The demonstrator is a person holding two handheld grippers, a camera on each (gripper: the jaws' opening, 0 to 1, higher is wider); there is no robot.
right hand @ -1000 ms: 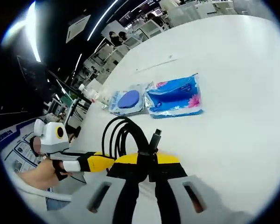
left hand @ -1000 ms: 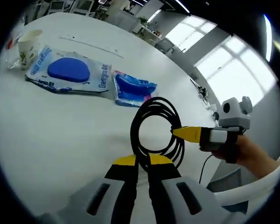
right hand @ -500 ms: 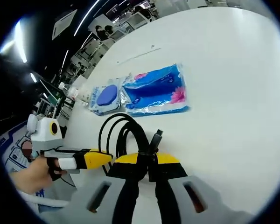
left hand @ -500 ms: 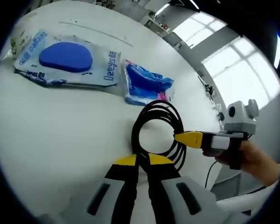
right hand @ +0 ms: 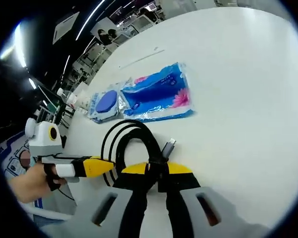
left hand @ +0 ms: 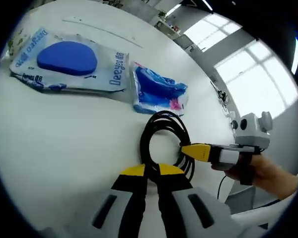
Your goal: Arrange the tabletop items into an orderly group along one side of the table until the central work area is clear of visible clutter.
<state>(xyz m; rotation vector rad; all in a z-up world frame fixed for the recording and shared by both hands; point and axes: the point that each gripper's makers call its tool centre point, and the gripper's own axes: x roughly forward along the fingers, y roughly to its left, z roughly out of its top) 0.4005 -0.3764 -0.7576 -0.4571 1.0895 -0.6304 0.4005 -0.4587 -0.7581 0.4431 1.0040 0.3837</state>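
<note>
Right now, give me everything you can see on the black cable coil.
The black cable coil is a glossy, rubbery-looking cord wound in several loose round loops, lying flat on the white table. A grey metal-tipped plug end pokes out in the right gripper view. The left gripper is shut on the near side of the loops, and the right gripper is shut on the opposite side beside the plug. The coil sits just short of the blue tissue pack, apart from it.

I see a coiled black cable (left hand: 166,141) lying flat just ahead of my left jaws, its plug end (right hand: 168,147) by my right jaws. Beyond it lie a blue tissue pack (left hand: 158,90) and a clear packet with a blue pad (left hand: 67,57), side by side.
</note>
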